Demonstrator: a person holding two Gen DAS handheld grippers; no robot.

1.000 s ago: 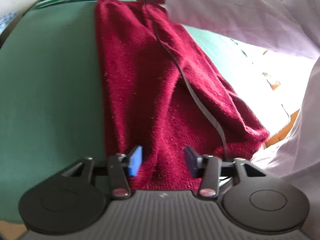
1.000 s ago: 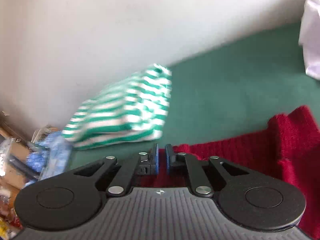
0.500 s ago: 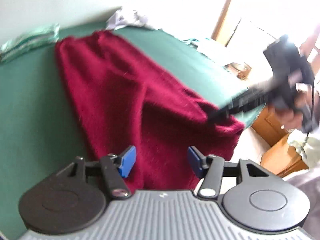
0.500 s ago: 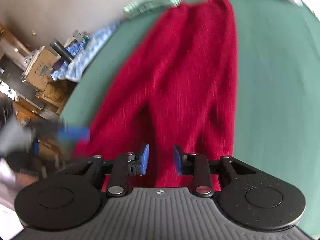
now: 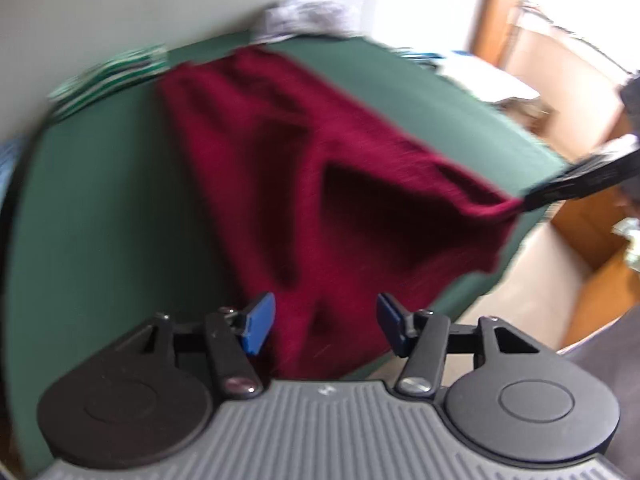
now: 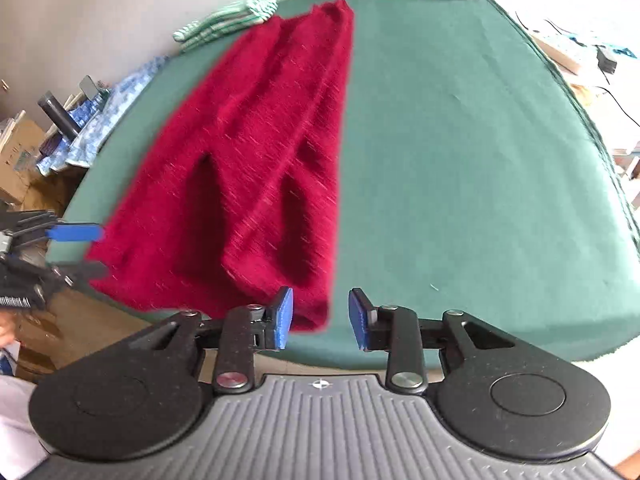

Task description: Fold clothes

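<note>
A dark red knitted garment point(image 6: 256, 152) was laid lengthwise on the green worktop point(image 6: 460, 152), its near hem at the front edge. The step in hand was judged to be the taking up of the near corners for a lengthwise fold. The right tool point(image 6: 320, 314) was held over the right corner, its jaws opening and nothing yet pinched. The left tool point(image 5: 322, 322) was spread over the hem, nothing pinched. Next, both corners would need to be pinched together.

Long dark-red knit garment point(image 6: 276, 136) lies lengthwise, seemingly rumpled, overhanging the near edge.
</note>
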